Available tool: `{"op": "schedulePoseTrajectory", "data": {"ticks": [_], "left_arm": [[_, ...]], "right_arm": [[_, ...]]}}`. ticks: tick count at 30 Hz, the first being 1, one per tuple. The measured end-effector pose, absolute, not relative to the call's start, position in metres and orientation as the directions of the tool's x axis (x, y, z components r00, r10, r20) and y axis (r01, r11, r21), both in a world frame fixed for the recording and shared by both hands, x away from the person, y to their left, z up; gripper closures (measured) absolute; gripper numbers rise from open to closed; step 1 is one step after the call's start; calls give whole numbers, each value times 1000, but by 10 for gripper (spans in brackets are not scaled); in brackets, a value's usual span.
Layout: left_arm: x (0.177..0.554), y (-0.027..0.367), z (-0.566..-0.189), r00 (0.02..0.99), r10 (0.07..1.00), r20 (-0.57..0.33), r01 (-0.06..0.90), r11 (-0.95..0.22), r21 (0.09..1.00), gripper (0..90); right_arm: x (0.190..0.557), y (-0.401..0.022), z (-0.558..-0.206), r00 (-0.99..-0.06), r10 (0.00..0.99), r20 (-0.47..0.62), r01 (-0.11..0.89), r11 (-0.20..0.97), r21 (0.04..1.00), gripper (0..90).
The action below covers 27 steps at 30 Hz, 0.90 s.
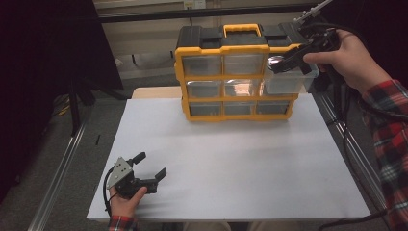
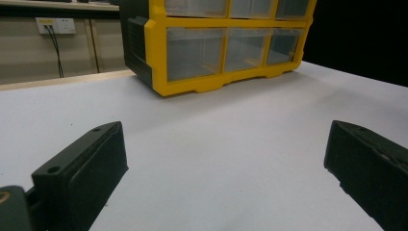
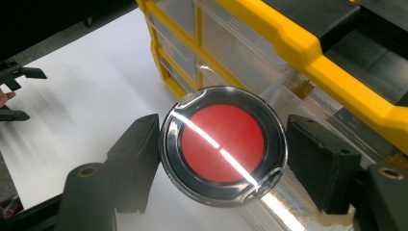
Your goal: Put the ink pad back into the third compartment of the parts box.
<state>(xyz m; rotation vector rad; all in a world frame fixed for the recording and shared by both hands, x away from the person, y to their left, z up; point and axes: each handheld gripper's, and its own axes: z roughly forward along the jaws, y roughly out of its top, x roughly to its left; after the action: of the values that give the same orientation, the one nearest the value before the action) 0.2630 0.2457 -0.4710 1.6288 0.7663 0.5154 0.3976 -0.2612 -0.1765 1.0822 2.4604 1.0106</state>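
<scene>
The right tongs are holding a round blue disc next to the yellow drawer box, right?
Not quite: the disc is red, not blue, as the right gripper view shows. The right tongs do hold it by its clear round case, beside the yellow drawer box.

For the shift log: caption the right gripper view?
Right gripper holds round red-centred case over pulled-out drawer of yellow organizer.

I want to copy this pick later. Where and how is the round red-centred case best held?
Grip the round case across its width at the rim, one pad on each opposite edge, as the right tool does now. It is a flat disc, so the thin edge gives two matching contact spots, and its face stays clear above the pulled-out drawer.
</scene>
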Motion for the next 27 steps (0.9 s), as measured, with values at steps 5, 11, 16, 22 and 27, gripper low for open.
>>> {"op": "schedulePoseTrajectory", "data": {"ticks": [5, 11, 16, 22, 27], "left_arm": [[263, 245, -471, 678, 730, -85, 204, -75, 976, 12], [263, 244, -472, 678, 730, -84, 204, -77, 976, 12], [263, 244, -472, 678, 730, -88, 203, -70, 977, 12], [263, 244, -472, 679, 728, -96, 207, -64, 976, 12], [263, 244, -472, 676, 732, -88, 205, -72, 976, 12]], "right_arm": [[399, -265, -178, -672, 740, 34, 551, 469, 690, 301], [401, -268, -179, -669, 743, 23, 551, 475, 686, 302], [403, -273, -180, -658, 753, 25, 557, 464, 689, 301], [405, -279, -180, -637, 770, 16, 566, 454, 688, 301], [409, -282, -184, -628, 778, 13, 569, 449, 689, 301]]}}
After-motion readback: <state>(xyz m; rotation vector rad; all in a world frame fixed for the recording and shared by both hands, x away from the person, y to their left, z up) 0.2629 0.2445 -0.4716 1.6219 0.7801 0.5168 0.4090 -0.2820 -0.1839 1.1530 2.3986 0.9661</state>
